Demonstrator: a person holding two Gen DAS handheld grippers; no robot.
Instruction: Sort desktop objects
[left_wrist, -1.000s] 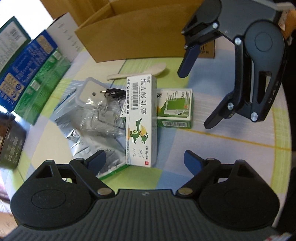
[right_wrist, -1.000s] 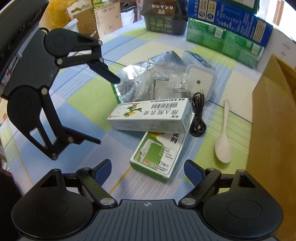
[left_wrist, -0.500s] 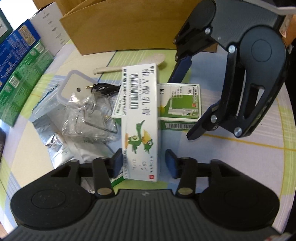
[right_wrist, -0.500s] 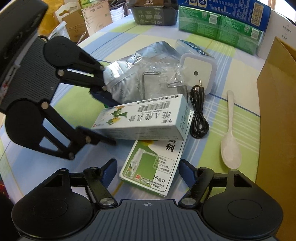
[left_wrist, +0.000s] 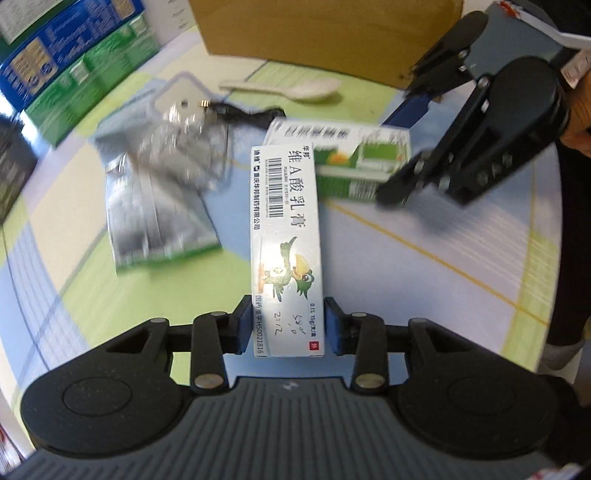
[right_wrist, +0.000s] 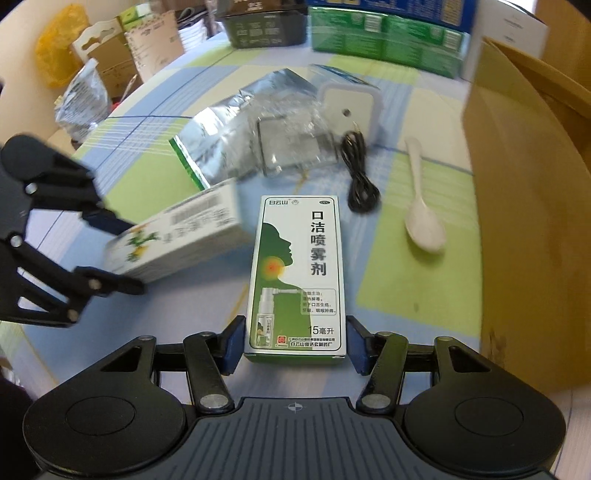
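Two boxes gripped above your checked tablecloth (right_wrist: 388, 373): your left gripper (left_wrist: 287, 325), jaws just closing, clamps the white ointment box (left_wrist: 284, 236); your right gripper (right_wrist: 295, 341) likewise clamps the green spray box (right_wrist: 297, 273). Cardboard box (right_wrist: 524, 229) alongside.

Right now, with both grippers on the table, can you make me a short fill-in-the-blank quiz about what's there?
1. The left gripper is closed on the box with the cartoon ____.
2. The right gripper grips the green and white ____ box.
3. The white spoon lies beside a coiled black ____.

Missing words: bird; spray; cable
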